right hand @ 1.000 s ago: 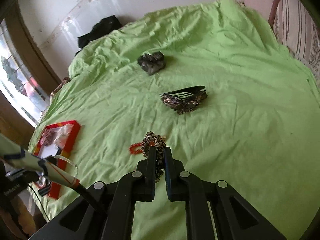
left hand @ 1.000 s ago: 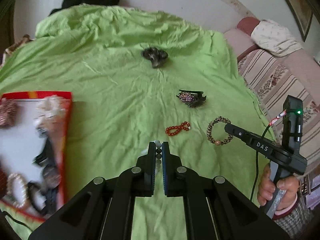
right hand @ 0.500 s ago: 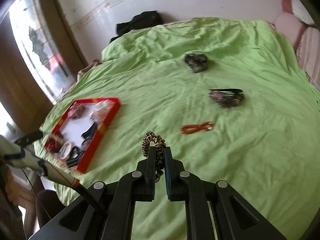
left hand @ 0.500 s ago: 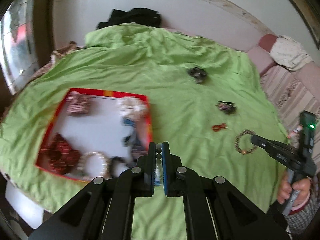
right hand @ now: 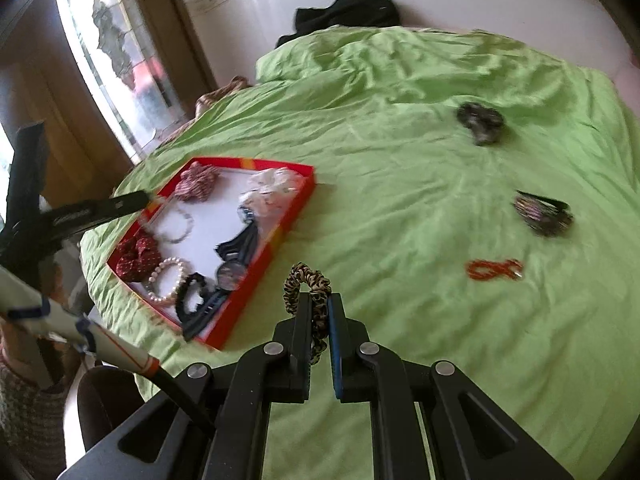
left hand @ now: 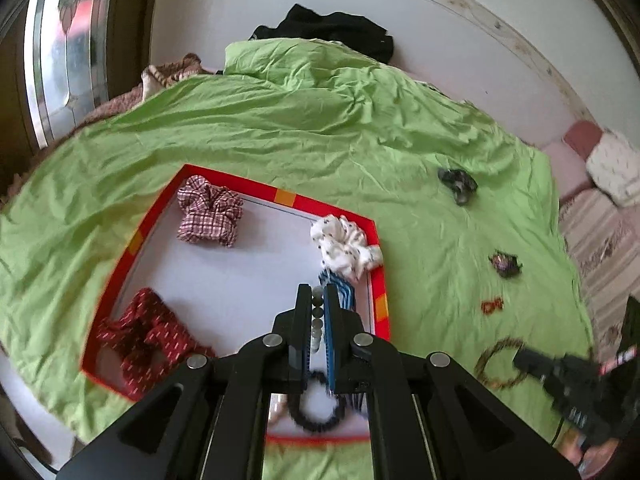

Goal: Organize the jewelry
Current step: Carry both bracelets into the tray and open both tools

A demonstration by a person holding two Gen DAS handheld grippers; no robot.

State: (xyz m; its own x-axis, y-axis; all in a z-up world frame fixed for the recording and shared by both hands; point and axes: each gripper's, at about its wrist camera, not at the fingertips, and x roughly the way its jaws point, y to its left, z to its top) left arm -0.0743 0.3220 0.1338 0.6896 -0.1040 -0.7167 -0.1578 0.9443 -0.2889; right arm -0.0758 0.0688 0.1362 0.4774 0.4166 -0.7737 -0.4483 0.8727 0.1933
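Observation:
My left gripper (left hand: 317, 296) is shut on a pale bead bracelet (left hand: 317, 322) and hovers over the red-rimmed white tray (left hand: 256, 192), near its right side. My right gripper (right hand: 319, 304) is shut on a leopard-print scrunchie (right hand: 306, 278), above the green sheet just right of the tray (right hand: 298, 204). The tray holds scrunchies, a pearl bracelet (right hand: 168, 280) and dark hair ties. On the sheet lie a red bead bracelet (right hand: 494, 269), an ornate hair claw (right hand: 540, 211) and a dark scrunchie (right hand: 480, 122).
The green sheet (left hand: 304, 128) covers a bed against a white wall. Black clothing (left hand: 328, 30) lies at the far edge. A striped sofa (left hand: 600, 232) stands to the right. A window (right hand: 116, 52) is on the left. The tray sits near the bed's left edge.
Both grippers have swung left toward the tray, each keeping its load. The left gripper now hangs over the tray; the right one has come nearer to the tray's right rim.

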